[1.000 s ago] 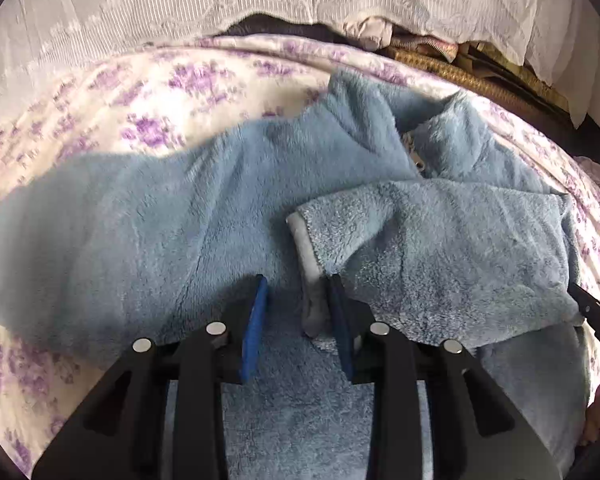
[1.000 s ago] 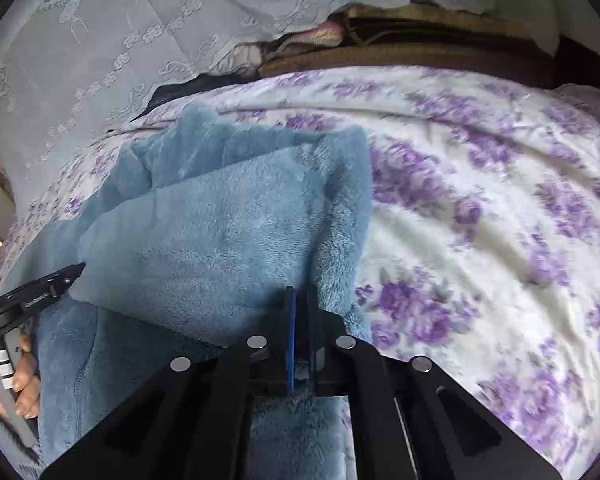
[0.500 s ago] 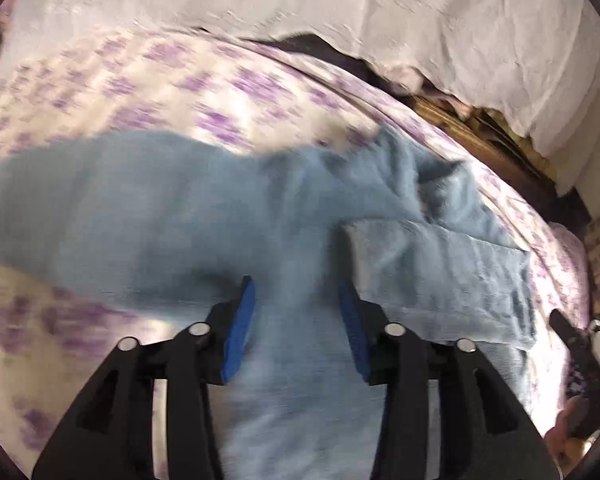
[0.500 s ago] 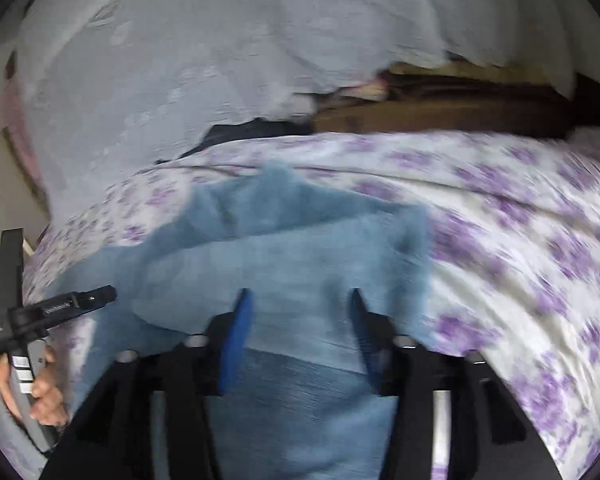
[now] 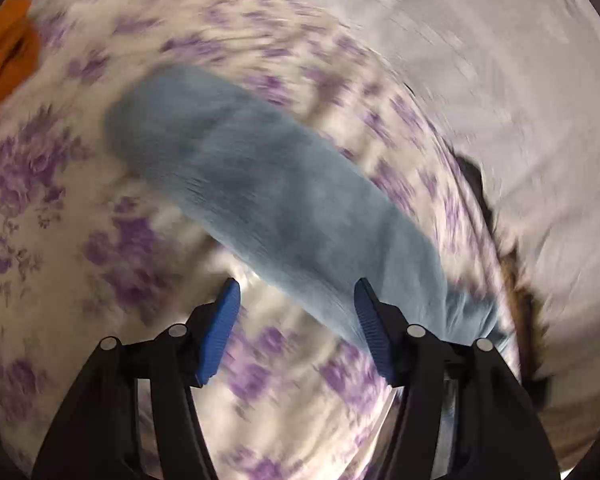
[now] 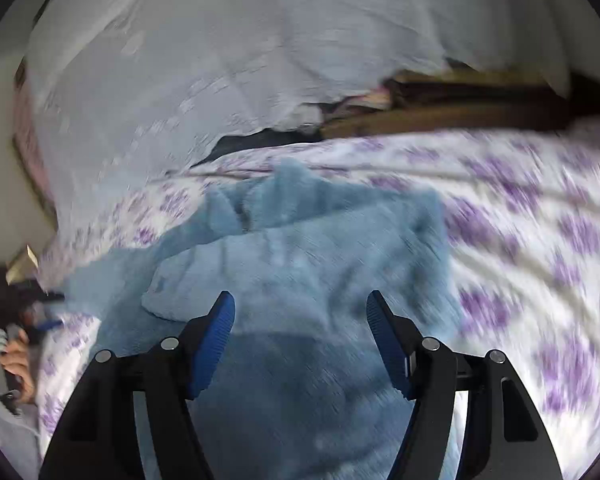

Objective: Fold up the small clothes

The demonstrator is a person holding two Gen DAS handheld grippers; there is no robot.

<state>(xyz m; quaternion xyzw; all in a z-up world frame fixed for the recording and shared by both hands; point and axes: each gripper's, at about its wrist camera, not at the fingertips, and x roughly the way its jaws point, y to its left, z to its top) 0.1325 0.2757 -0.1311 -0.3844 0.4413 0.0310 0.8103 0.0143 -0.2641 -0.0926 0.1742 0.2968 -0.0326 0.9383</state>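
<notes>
- Your left gripper: jaws wide, holding nothing; the unfolded sleeve of the blue fleece jacket runs just ahead, brushing the right jaw.
- Your right gripper: jaws wide, empty, over the jacket's body.
- Risk: pinching the floral bedsheet along with the fleece, or dragging the folded sleeve loose.

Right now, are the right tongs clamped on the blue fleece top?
No: the right tongs stand wide open above the blue fleece top, with fabric showing in the gap between their blue pads.
</notes>
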